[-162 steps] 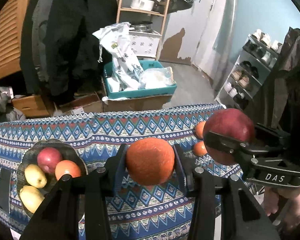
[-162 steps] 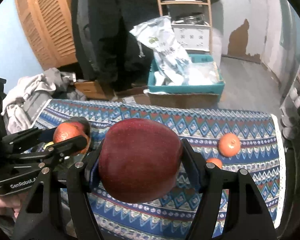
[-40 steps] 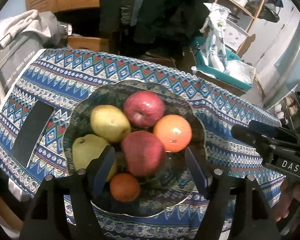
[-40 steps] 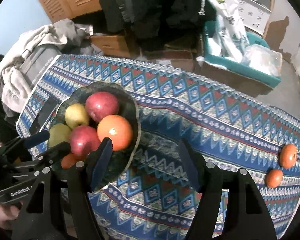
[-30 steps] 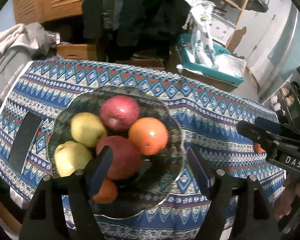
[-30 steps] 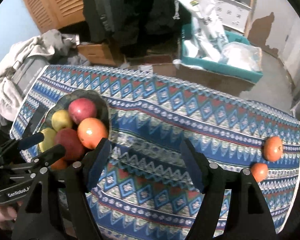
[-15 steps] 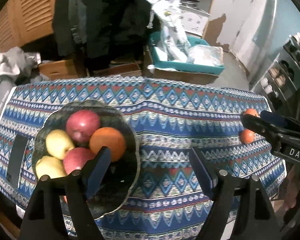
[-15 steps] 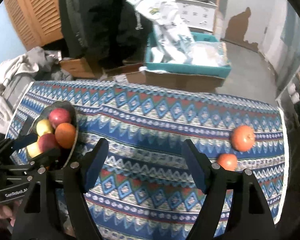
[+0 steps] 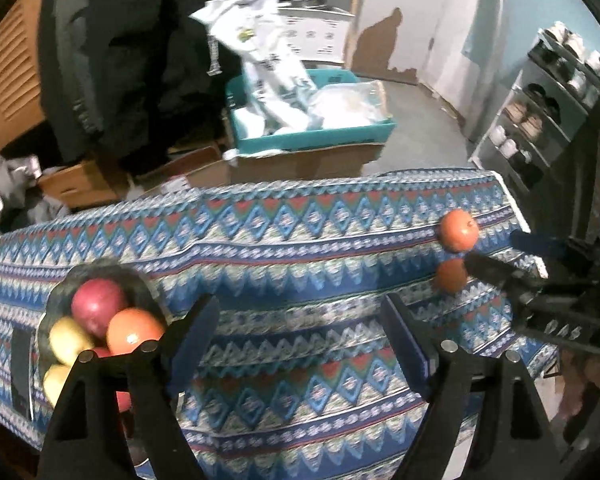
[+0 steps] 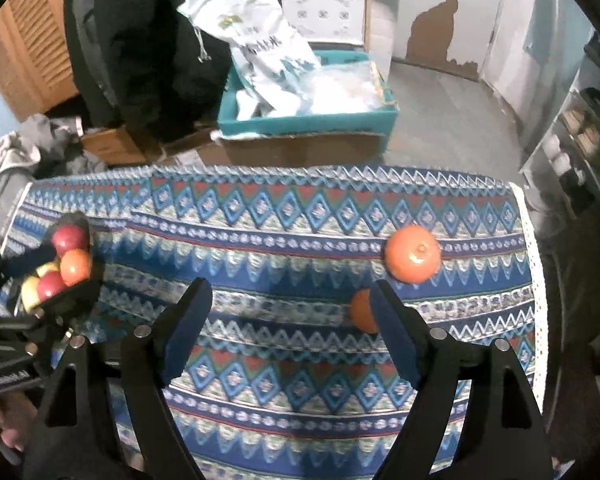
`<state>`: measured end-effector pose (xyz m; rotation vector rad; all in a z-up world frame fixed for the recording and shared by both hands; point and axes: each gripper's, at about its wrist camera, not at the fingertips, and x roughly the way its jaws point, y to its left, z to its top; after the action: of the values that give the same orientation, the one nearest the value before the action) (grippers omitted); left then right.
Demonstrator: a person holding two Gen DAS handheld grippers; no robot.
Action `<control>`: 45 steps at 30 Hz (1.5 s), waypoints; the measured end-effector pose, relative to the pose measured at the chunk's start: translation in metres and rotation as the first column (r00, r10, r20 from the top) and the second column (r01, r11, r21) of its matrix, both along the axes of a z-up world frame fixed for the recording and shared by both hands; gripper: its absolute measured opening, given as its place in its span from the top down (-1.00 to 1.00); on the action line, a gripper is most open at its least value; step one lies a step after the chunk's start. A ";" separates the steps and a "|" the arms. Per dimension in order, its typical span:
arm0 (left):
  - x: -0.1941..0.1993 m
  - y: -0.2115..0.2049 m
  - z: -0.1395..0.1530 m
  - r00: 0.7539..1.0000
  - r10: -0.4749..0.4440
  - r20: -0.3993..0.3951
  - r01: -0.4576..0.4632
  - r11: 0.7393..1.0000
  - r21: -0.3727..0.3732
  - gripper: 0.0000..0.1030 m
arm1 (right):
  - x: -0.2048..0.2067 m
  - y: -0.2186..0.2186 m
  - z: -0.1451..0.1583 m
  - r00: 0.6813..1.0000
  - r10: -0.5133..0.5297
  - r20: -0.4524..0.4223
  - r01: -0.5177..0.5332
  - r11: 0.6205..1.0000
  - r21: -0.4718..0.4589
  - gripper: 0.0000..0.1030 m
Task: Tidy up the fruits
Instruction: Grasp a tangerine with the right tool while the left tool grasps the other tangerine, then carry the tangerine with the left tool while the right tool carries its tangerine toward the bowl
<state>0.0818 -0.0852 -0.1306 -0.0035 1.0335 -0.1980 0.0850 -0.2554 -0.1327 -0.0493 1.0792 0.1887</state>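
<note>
A dark glass bowl [image 9: 100,270] at the table's left end holds red apples [image 9: 98,304], an orange [image 9: 134,332] and yellow pears [image 9: 70,340]; it also shows in the right wrist view [image 10: 80,220]. Two oranges lie near the table's right end: a larger one [image 10: 413,254] [image 9: 458,231] and a smaller one [image 10: 362,311] [image 9: 450,276] partly behind a finger. My left gripper [image 9: 300,340] is open and empty, above the table between the bowl and the oranges. My right gripper [image 10: 290,324] is open and empty, its right finger next to the smaller orange.
A blue patterned cloth [image 10: 280,240] covers the table. A dark flat rectangle [image 9: 20,364] lies left of the bowl. Behind the table stand a teal bin with white bags [image 10: 304,92] on a cardboard box, a shelf unit and hanging dark clothes. Shoe racks [image 9: 548,116] stand at the right.
Both grippers held fruit earlier, and that fruit now lies in the bowl. Over the last second both open grippers moved right, away from the bowl toward the two oranges.
</note>
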 end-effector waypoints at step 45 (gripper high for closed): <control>0.105 -0.123 -0.094 0.938 -0.307 -0.164 0.318 0.947 0.050 -0.69 | 0.113 -0.095 -0.125 0.963 0.004 -0.269 -0.018 0.999 -0.050 -0.28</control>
<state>0.1866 -0.2084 -0.2251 0.2192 1.1932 -0.4541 0.1977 -0.3501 -0.2579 -0.0779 1.3553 0.1809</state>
